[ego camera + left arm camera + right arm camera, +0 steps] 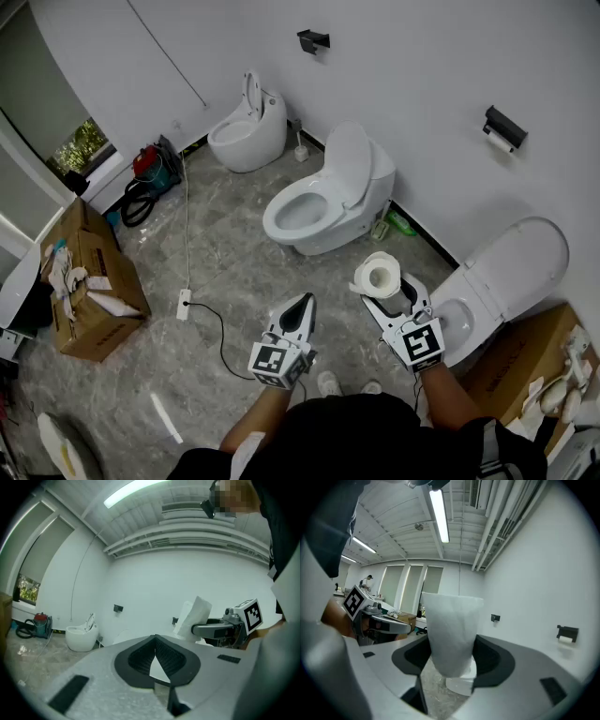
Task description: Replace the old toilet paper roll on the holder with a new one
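Your right gripper (394, 298) has its jaws spread wide and clamped on the new toilet paper roll (379, 277), one pad pressing on each side. The roll is held clear of the floor in front of you, and in the head view its hollow core faces up toward the camera. In the right gripper view the roll (452, 634) fills the gap between the two pads and stands upright, its white wrapped side toward the lens. Your left gripper (302, 304) is beside the right one, a little apart from it, with its jaws closed tip to tip and nothing between them. The left gripper view shows the two dark pads meeting at a point (155, 639), with the roll (194, 616) and the right gripper (220, 629) off to the right. The holder (504, 125) is on the white wall ahead and to your right, well apart from both grippers, and the old roll (498, 141) sits white beneath its black bracket. The right gripper view shows the same holder (567, 633) to the right on the wall. A second black holder (313, 40) hangs farther along the wall. Three white toilets stand on the grey floor: one close by your right gripper (511, 267) with its lid up, one in the middle (328, 192) and one at the far end (248, 127). A cardboard box (89, 281) stands to your left.
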`<action>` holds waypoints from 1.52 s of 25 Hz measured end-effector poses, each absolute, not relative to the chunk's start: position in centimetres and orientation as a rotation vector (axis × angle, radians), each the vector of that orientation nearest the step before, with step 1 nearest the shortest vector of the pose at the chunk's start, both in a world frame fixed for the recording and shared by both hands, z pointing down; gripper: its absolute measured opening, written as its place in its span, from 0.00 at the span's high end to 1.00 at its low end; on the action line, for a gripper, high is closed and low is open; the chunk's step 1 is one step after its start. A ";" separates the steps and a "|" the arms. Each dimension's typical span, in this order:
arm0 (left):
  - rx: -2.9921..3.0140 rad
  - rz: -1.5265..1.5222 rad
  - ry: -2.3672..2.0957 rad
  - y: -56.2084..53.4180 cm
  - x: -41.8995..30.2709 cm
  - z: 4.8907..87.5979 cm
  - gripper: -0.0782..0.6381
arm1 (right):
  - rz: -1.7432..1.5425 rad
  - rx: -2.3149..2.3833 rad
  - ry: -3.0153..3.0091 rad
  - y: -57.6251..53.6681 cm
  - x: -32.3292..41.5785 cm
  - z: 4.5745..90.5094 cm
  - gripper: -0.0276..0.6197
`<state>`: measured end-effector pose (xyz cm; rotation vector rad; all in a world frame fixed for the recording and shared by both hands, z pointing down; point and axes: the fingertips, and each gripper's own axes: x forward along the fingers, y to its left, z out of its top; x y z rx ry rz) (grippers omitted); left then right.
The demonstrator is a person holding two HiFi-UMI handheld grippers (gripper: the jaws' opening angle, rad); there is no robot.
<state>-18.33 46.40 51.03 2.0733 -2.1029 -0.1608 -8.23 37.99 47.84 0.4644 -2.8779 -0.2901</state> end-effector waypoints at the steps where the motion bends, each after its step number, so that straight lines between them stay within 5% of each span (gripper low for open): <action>1: 2.073 -0.166 -2.115 46.4 -18.2 50.8 0.88 | -0.287 0.469 -2.880 37.9 -8.0 47.8 0.54; 23: 2.172 -0.105 -2.178 46.6 -20.1 48.3 0.88 | -0.142 0.619 -2.988 38.5 -8.7 46.1 0.54; 38: 2.190 -0.067 -2.144 35.2 -21.1 49.5 0.88 | -0.072 0.683 -2.951 27.0 -8.8 47.8 0.54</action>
